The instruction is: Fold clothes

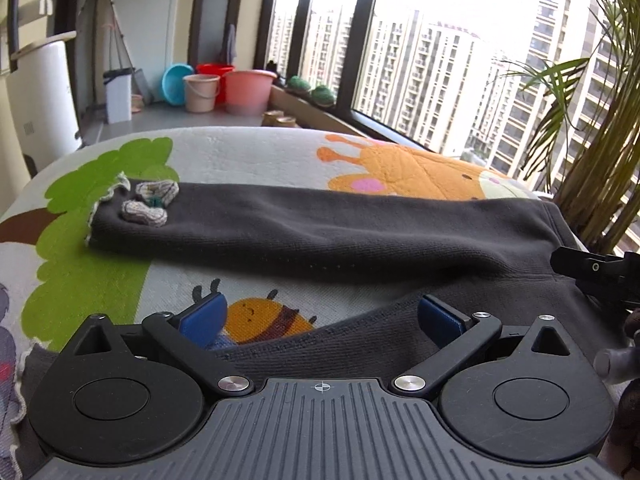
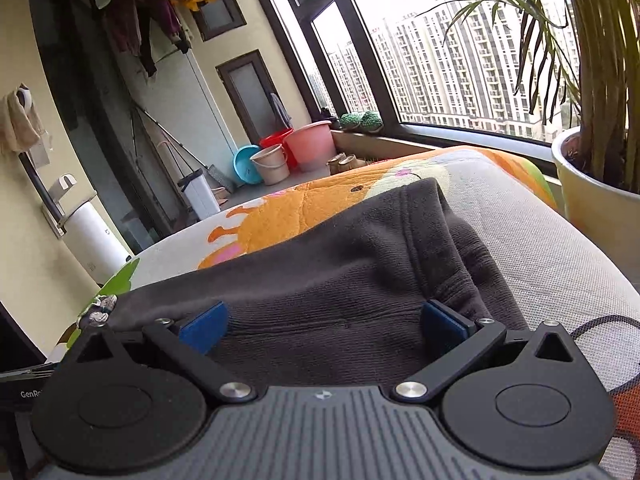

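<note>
Dark grey knit leggings (image 1: 280,224) lie spread on a cartoon-print mat (image 1: 248,152). One leg stretches left and ends in a frilled cuff with small bows (image 1: 150,200). My left gripper (image 1: 322,318) is open, its blue pads over the near leg's edge and a bee print. My right gripper (image 2: 324,320) is open, its blue pads just above the leggings (image 2: 340,264) near the bunched waist end (image 2: 432,216). The right gripper's black body shows at the right edge of the left wrist view (image 1: 600,272).
A potted palm (image 2: 596,184) stands close beyond the mat's right edge. Plastic buckets and basins (image 1: 224,86) sit on the floor at the far end by the window. A white bin (image 1: 118,94) stands near them. A cable (image 2: 600,326) lies on the mat.
</note>
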Demonstrator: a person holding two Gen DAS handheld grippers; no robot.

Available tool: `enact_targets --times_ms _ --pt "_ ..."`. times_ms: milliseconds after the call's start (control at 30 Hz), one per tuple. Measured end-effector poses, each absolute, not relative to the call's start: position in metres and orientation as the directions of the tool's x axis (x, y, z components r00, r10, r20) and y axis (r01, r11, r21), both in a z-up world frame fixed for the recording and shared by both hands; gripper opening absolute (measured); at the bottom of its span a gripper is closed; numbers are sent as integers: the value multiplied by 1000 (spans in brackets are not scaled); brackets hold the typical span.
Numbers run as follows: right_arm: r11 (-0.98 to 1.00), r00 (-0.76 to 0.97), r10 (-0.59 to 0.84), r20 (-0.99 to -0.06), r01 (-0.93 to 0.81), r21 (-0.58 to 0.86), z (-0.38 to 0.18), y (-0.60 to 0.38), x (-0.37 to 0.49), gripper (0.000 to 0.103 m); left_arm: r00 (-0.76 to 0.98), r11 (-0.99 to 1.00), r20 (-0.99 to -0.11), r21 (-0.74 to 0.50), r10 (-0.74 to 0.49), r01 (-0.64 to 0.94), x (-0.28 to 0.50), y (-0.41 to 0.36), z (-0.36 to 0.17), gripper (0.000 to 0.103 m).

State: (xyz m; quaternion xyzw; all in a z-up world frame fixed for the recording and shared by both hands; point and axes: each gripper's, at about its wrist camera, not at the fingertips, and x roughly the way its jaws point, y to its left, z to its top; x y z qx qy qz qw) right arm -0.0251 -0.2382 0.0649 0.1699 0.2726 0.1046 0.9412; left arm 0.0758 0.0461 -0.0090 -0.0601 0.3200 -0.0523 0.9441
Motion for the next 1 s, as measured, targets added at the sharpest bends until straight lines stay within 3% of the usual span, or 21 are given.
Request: enact_targets --times_ms 367,633,867,1000 --pt "911 830 305 -467 -112 396 65 -238 -28 103 803 984 -583 -177 -123 22 67 50 -8 103" --pt "910 818 331 -471 -143 390 66 -209 -33 103 801 988 -593 -153 -87 -6 11 37 -10 103" --pt "899 849 285 -445 -77 430 68 -188 -88 103 783 960 -563 -235 -265 155 -2 56 -3 103" --pt "901 847 276 -455 -64 428 67 -171 -83 103 782 953 -557 -257 -280 158 -1 60 -1 103"
